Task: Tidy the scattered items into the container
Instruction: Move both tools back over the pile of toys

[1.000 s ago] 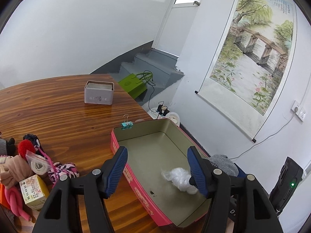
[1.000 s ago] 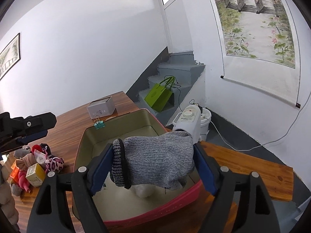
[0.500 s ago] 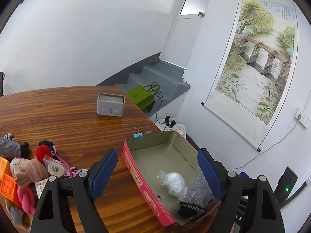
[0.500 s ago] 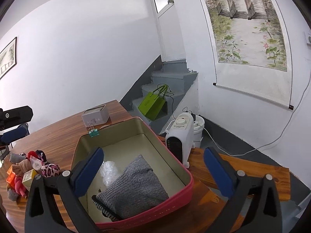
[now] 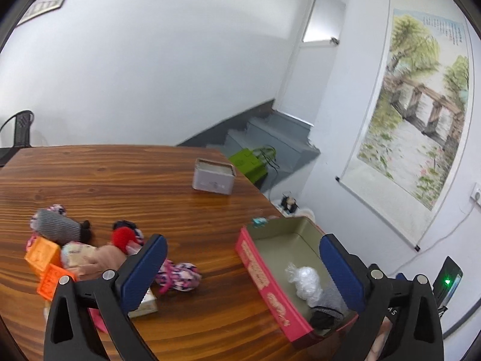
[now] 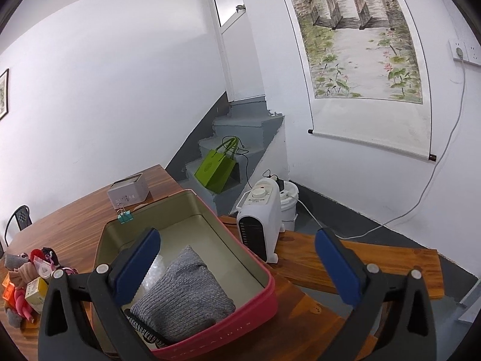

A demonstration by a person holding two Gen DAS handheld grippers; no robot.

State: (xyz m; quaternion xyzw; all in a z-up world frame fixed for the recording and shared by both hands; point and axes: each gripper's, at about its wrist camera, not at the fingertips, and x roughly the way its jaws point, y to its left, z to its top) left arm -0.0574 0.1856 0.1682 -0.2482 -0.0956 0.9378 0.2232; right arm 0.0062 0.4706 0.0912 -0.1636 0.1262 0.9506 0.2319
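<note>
Red container (image 6: 210,328) at counter (image 5: 120,186) right edge, lid off. Inside: grey knit item (image 6: 183,294) near end, clear plastic wad (image 5: 303,281) just beside it. L gripper (image 5: 240,267) jaws opening, near full width, nothing between, pads clear of items. R gripper (image 6: 234,267) jaws wide apart, empty, above container. Scattered pile left on counter: orange boxes (image 5: 45,258), red pompom (image 5: 123,236), pink-patterned tie (image 5: 180,275), grey striped sock (image 5: 57,225). Grey tin (image 5: 214,176) far side.
</note>
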